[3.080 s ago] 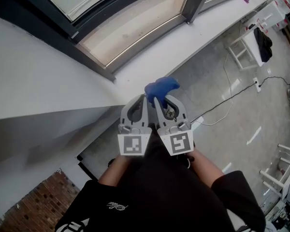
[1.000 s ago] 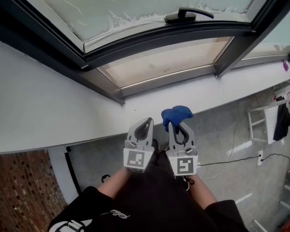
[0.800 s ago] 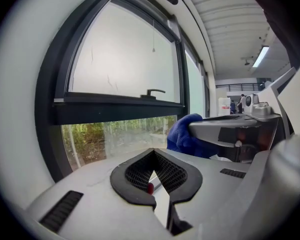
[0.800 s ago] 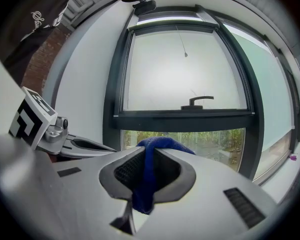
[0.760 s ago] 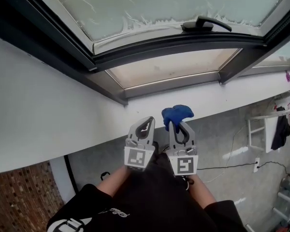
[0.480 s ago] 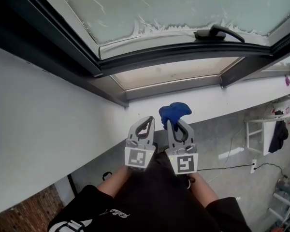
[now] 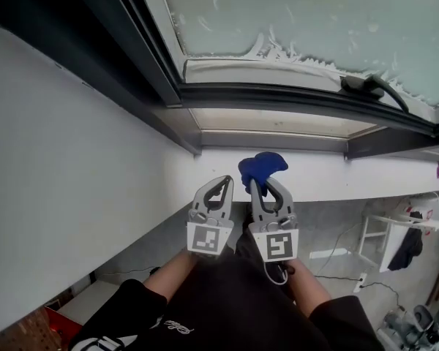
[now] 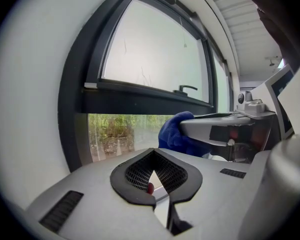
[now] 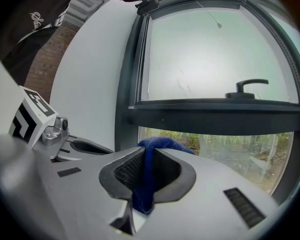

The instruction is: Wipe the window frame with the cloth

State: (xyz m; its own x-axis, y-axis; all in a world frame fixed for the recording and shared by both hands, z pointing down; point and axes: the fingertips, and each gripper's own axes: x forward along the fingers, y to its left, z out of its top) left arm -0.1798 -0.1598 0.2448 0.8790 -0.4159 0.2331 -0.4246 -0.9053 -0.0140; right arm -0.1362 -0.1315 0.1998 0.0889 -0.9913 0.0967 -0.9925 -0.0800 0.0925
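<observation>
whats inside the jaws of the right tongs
A blue cloth, pinched between the shut jaws of the right tongs. One fold bulges out past the tips. A short tail shows nearer the camera. The strip pressed between the jaws is covered.

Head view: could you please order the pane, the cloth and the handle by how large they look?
1. The pane, by far the largest.
2. The cloth and the handle: similar spans, and the cloth is nearer the camera, so I would not rank them.

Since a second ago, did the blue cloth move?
Yes. The blue cloth in the right gripper went from the outer edge of the white sill toward the dark window frame.
</observation>
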